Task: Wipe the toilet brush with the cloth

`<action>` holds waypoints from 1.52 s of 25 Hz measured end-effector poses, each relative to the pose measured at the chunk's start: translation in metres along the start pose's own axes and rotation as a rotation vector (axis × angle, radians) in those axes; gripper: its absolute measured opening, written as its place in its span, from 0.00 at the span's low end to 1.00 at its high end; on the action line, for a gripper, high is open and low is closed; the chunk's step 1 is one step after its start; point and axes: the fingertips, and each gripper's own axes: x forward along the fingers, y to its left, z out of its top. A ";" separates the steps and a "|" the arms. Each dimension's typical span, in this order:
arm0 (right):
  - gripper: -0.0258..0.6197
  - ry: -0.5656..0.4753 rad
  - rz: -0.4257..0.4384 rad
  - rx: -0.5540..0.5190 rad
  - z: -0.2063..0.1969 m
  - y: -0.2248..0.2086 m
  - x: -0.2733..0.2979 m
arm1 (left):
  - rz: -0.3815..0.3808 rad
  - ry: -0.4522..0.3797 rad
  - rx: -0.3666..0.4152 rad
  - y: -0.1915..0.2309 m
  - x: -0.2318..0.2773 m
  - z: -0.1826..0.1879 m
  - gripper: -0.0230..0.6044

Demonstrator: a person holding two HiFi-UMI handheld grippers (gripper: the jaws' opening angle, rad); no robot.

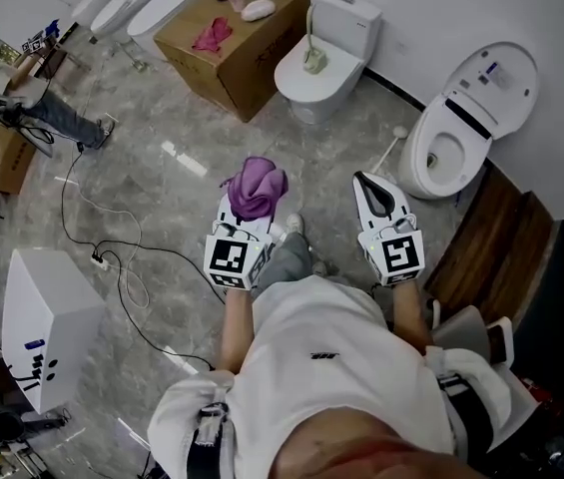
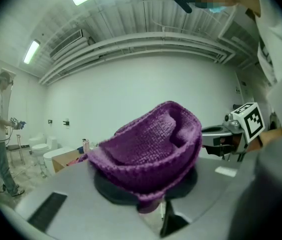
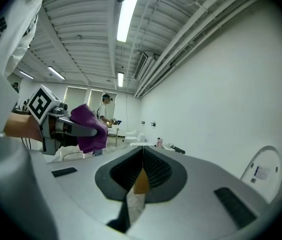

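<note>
My left gripper (image 1: 251, 204) is shut on a purple knitted cloth (image 1: 256, 187), which bunches up over its jaws and hides the tips. In the left gripper view the cloth (image 2: 150, 149) fills the middle above the left gripper (image 2: 153, 200). My right gripper (image 1: 366, 184) is held level beside it, shut with nothing in it; its jaws meet in the right gripper view (image 3: 141, 170). A toilet brush (image 1: 312, 48) stands in its holder on the closed lid of a white toilet (image 1: 339, 26) ahead. Both grippers hang well short of it.
A cardboard box (image 1: 224, 46) with a pink rag stands left of that toilet. An open toilet (image 1: 466, 128) sits at the right, with a thin white stick (image 1: 392, 146) leaning by it. A cable (image 1: 112, 255) trails on the floor; a white cabinet (image 1: 47, 322) stands at the left. Wooden steps (image 1: 501, 239) lie at the right.
</note>
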 end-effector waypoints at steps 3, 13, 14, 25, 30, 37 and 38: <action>0.04 0.007 0.011 -0.004 -0.002 -0.003 0.016 | 0.007 -0.001 -0.008 0.012 0.010 -0.002 0.18; 0.04 -0.006 0.047 0.006 0.009 -0.024 0.104 | -0.001 0.010 -0.029 0.080 0.067 -0.002 0.18; 0.04 -0.007 0.050 0.005 0.009 -0.026 0.113 | -0.004 0.011 -0.027 0.088 0.074 -0.001 0.18; 0.04 0.054 -0.001 0.001 0.005 -0.057 0.211 | -0.067 0.001 -0.038 0.167 0.153 0.015 0.18; 0.04 0.069 -0.030 -0.004 0.003 -0.066 0.248 | -0.098 -0.010 -0.034 0.196 0.183 0.014 0.18; 0.04 0.088 -0.055 -0.001 -0.008 -0.071 0.278 | -0.125 0.000 -0.040 0.221 0.207 0.006 0.18; 0.04 0.091 -0.055 -0.003 -0.008 -0.072 0.282 | -0.127 0.000 -0.042 0.224 0.210 0.005 0.18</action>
